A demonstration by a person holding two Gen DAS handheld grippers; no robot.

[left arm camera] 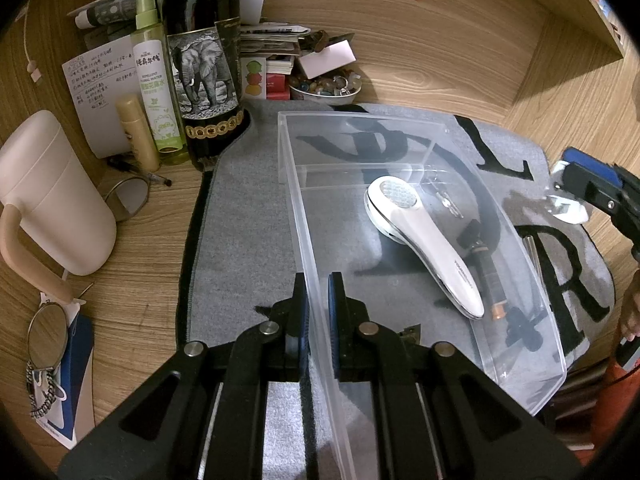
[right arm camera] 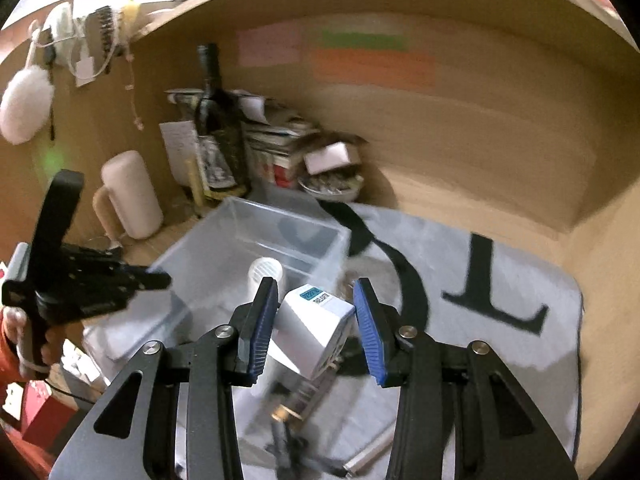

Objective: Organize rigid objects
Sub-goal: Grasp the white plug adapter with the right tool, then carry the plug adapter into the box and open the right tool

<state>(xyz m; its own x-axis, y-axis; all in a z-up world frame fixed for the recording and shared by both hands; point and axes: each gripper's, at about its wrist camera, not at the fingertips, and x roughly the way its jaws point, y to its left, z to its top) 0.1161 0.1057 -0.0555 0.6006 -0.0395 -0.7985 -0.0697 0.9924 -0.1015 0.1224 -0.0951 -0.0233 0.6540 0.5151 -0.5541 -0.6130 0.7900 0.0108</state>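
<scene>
A clear plastic bin [left arm camera: 289, 160] lies on a grey mat with black letters [left arm camera: 240, 220]. My left gripper [left arm camera: 319, 292] is shut on the bin's near left wall, one pad on each side. Inside the bin are a white handheld appliance [left arm camera: 424, 240] and a dark pen-like tool [left arm camera: 486, 270]. My right gripper [right arm camera: 316, 320] is shut on a white plug adapter [right arm camera: 316, 328], held in the air over the mat beside the bin [right arm camera: 280, 216]. In the left wrist view the right gripper [left arm camera: 560, 186] shows at the right edge with the white adapter [left arm camera: 570, 210].
A wine bottle [left arm camera: 204, 60], a green spray bottle [left arm camera: 154, 80], a beige jug [left arm camera: 52, 192] and a bowl of trinkets [left arm camera: 326, 88] crowd the desk's back left. A metal rod [right arm camera: 368, 456] lies on the mat. A round mirror [left arm camera: 48, 336] sits near left.
</scene>
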